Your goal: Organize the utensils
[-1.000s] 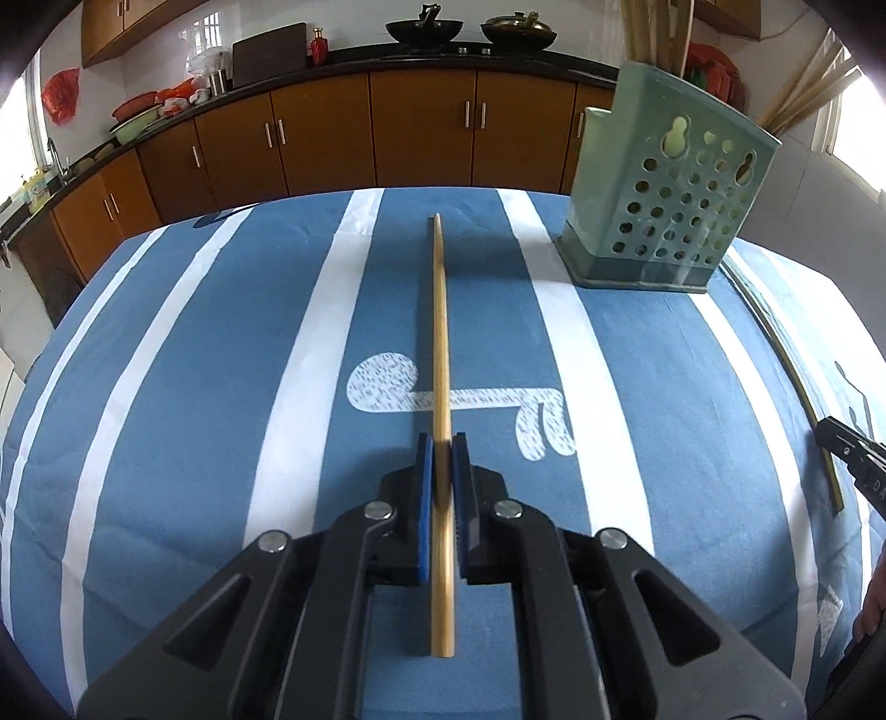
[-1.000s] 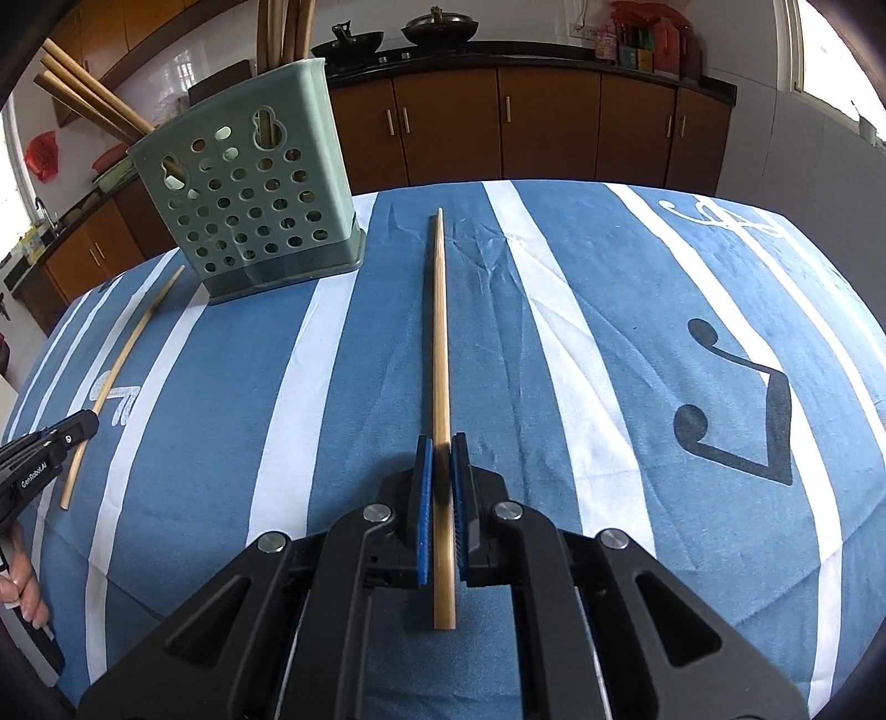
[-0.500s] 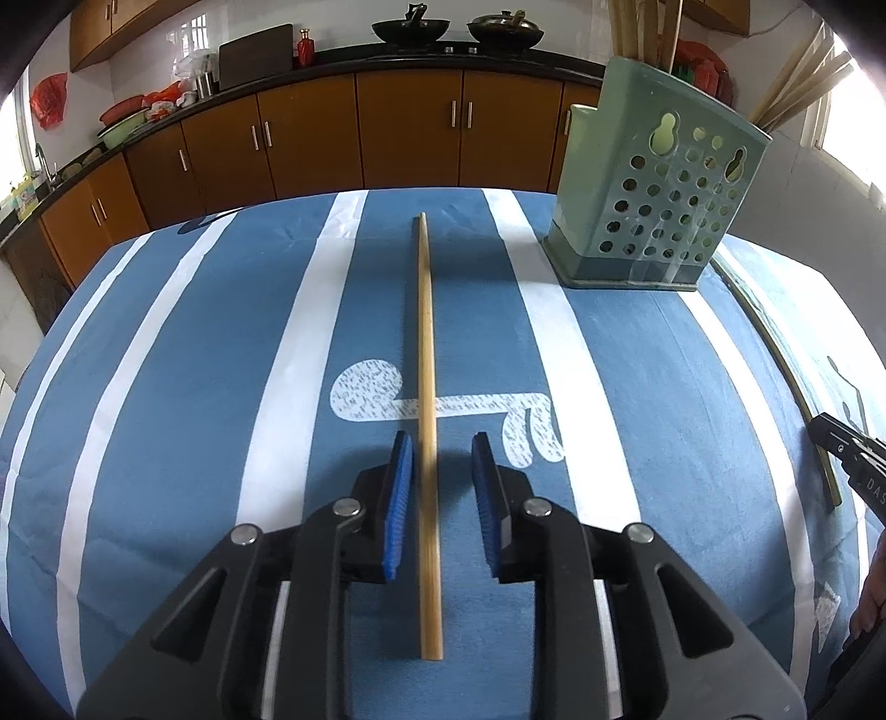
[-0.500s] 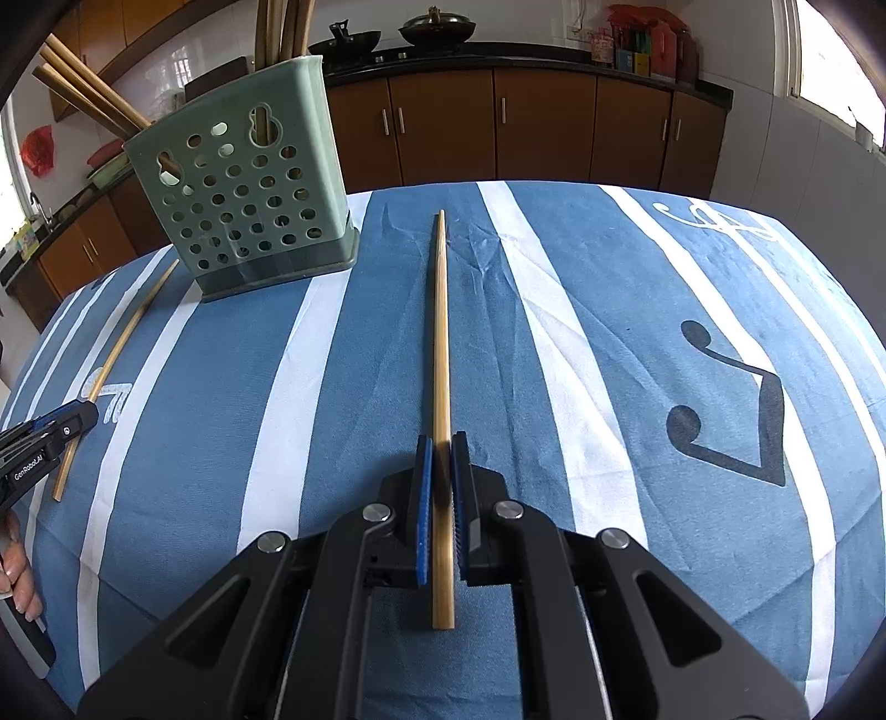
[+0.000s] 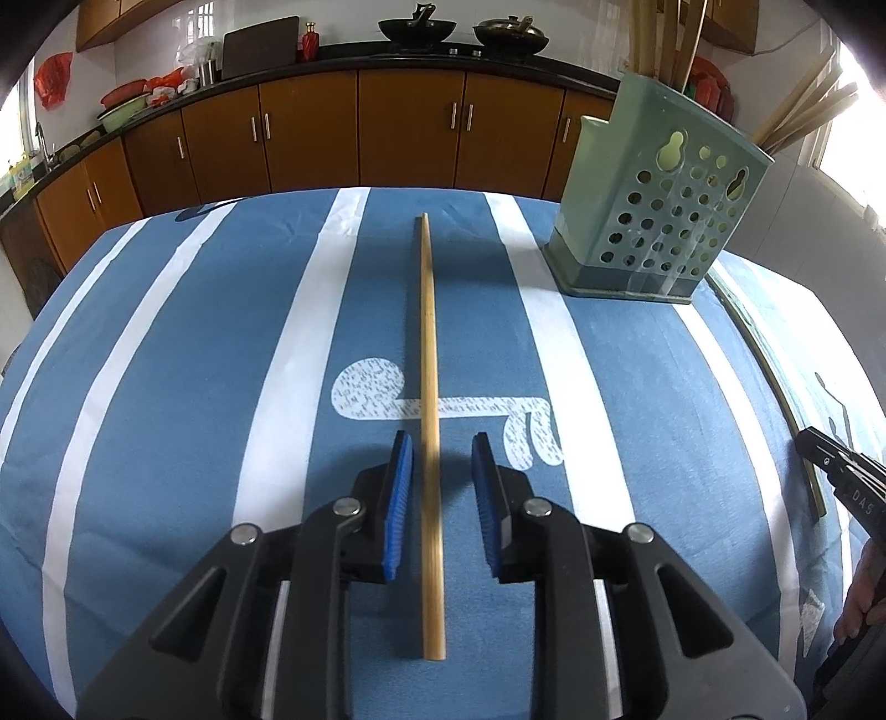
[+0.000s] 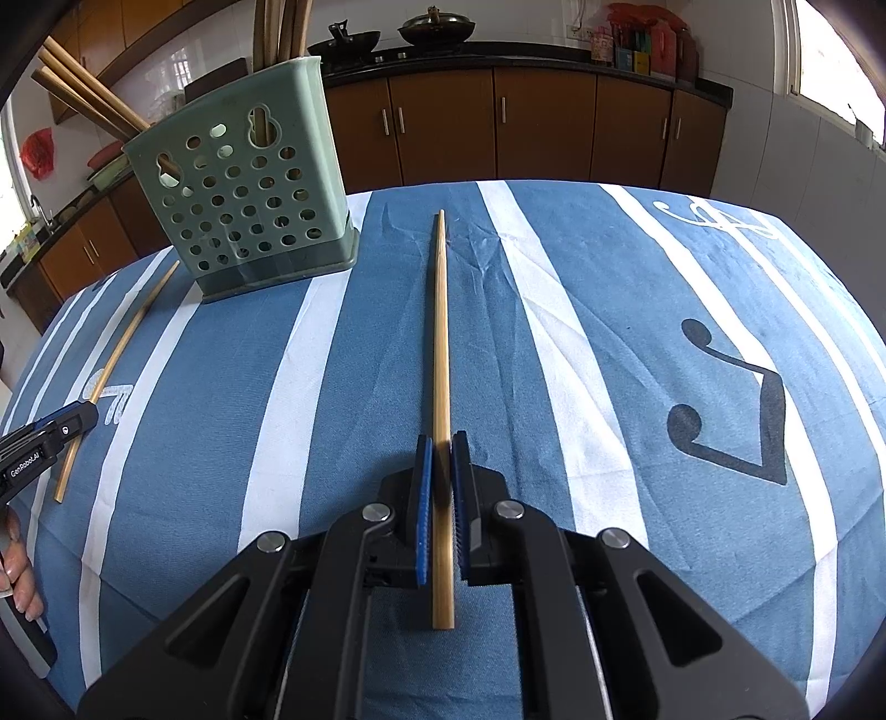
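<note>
My left gripper (image 5: 437,454) spread, its jaws having just been opening, a chopstick (image 5: 429,421) lying free between them on the striped tabletop (image 5: 166,387), my right gripper (image 6: 437,454) pinching a second chopstick (image 6: 440,343), green utensil holder (image 6: 243,183) beyond

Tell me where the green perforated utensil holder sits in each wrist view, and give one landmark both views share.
Left wrist view: the green utensil holder stands upper right on the striped cloth, right of the chopstick lying between the open left gripper.
Right wrist view: the holder stands upper left, left of the chopstick clamped in the right gripper.
Shared landmark: the two black woks on the back counter.
</note>
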Demonstrator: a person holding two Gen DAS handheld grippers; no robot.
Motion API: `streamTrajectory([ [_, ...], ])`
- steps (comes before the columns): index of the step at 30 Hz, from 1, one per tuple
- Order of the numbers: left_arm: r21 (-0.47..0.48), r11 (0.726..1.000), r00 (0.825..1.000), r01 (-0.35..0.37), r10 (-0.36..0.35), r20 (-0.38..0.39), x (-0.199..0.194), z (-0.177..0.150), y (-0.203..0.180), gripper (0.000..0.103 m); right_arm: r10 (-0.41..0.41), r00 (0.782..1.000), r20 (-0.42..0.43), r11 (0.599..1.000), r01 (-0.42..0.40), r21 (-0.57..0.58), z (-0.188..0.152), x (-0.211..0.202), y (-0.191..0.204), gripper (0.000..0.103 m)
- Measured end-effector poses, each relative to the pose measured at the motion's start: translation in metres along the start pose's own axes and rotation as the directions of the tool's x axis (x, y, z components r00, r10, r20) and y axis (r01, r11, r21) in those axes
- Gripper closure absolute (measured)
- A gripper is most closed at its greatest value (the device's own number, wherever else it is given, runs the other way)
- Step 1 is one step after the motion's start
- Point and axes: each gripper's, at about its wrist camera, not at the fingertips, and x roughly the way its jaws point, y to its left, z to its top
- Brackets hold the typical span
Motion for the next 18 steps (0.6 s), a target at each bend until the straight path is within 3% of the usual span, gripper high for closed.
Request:
streamTrajectory([
  [18,-0.009,1.000,1.000,0.009,-0.009,0.002,-0.0012,-0.0008,0.0011,0.079,0.008,1.000,0.001,1.000,-0.008,0.009,-0.0011,-0.0002,-0.0017,0.095],
])
